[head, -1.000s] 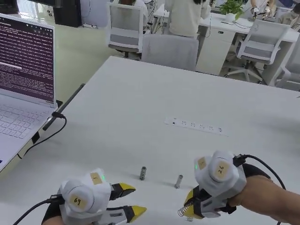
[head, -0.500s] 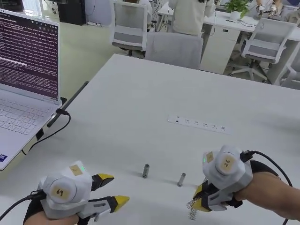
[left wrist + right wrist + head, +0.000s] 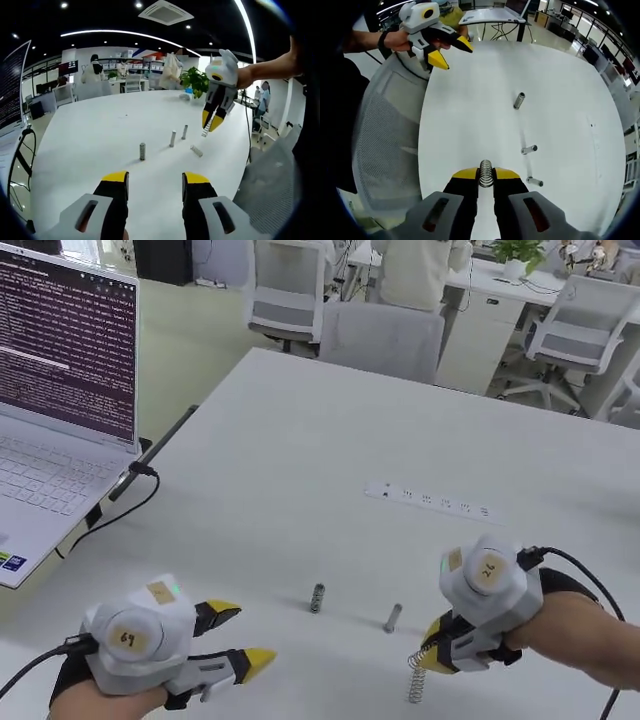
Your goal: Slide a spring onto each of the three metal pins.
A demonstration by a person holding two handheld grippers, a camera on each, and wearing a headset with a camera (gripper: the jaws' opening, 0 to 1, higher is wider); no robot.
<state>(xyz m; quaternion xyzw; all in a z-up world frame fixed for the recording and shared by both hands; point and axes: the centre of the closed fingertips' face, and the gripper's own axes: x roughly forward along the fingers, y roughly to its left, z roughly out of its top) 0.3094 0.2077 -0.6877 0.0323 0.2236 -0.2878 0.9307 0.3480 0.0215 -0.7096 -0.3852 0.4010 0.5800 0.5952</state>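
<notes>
Clamping a spring (image 3: 416, 680) between its jaws, the right gripper (image 3: 428, 656) hovers above the table (image 3: 300, 470); the left gripper (image 3: 243, 632) gapes empty.

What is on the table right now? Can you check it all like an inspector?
Surface: white table, flat.
Job's things: pin with a spring on it; bare pin beside it; loose spring held above the table.
Clutter: power strip; open laptop at the left edge.
Grippers: left gripper open, holding nothing; right gripper shut on the loose spring.
Cables: black cable plugged into the laptop; one trails from each gripper.
Surroundings: grey chair at the far edge; more desks and chairs behind.
</notes>
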